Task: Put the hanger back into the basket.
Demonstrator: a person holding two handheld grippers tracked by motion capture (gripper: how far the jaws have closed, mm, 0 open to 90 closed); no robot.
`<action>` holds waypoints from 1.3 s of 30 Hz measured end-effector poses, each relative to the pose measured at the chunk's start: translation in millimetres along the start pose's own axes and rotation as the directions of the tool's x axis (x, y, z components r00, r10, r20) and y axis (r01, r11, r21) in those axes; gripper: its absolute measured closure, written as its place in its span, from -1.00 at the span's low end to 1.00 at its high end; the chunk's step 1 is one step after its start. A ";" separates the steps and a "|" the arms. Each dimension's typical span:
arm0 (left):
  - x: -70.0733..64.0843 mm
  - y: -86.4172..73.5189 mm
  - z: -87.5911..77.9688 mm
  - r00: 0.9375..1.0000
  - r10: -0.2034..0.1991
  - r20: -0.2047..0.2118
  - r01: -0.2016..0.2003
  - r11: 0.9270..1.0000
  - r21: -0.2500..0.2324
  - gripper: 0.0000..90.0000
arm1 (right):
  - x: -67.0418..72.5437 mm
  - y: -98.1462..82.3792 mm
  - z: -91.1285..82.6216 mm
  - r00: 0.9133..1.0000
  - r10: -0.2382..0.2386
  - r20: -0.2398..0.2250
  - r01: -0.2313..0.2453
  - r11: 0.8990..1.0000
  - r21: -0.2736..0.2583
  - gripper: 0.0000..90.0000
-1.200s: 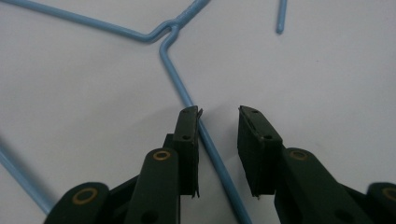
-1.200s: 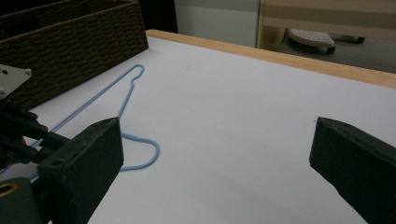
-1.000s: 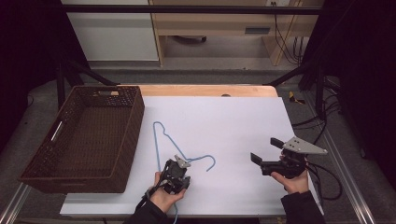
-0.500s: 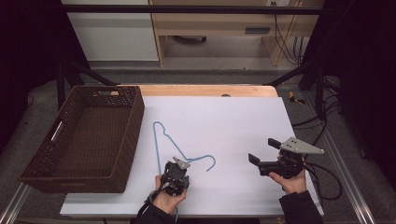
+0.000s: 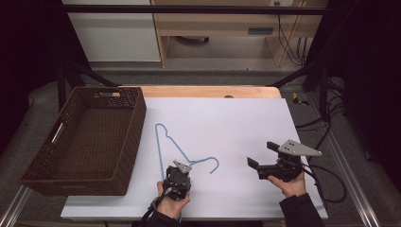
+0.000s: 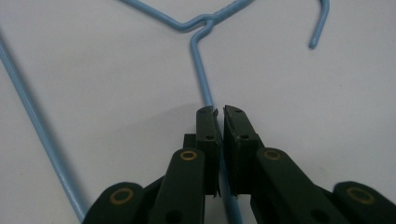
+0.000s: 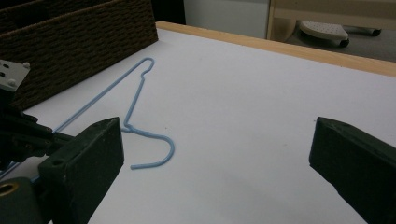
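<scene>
Fingers (image 6: 208,135) pinching hanger (image 6: 201,56), basket (image 5: 85,137) beside

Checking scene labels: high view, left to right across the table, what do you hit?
Wicker basket → blue wire hanger → left gripper, jaws shut on the hanger's wire → right gripper, jaws open.

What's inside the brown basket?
The brown basket holds nothing on the woven floor that shows. Its near wall hides the strip of floor just behind it, so something small there can't be ruled out.
</scene>
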State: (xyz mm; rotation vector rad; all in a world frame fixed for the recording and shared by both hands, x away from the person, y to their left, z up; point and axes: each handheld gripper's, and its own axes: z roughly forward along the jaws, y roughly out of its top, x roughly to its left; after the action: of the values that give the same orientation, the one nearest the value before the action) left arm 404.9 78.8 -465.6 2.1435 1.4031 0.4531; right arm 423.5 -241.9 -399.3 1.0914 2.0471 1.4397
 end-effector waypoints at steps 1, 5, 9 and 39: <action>-0.2 0.0 -0.1 1.000 0.001 -0.002 -0.001 1.000 0.000 0.89 | 0.2 -0.3 0.5 1.000 -0.005 -0.003 0.005 1.000 0.002 -0.92; 2.4 -0.7 -0.1 1.000 -0.021 0.014 0.021 1.000 -0.005 0.90 | 2.7 -0.4 2.7 1.000 -0.002 -0.006 0.002 1.000 0.006 -0.92; 4.8 -2.9 -0.5 0.999 -0.042 0.027 0.042 0.999 -0.020 0.91 | 4.6 -1.3 5.2 1.000 -0.011 -0.018 0.011 1.000 0.014 -0.91; 25.1 -20.1 -32.1 0.994 -0.057 0.096 0.075 0.976 -0.206 0.94 | 21.7 -15.8 39.8 0.994 -0.032 -0.109 0.042 0.995 0.093 -0.79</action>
State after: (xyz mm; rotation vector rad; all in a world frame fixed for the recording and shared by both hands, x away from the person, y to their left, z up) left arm 382.8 116.1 -452.1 1.9196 1.3114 0.4521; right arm 432.5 -203.6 -426.8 1.0271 2.2190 1.4238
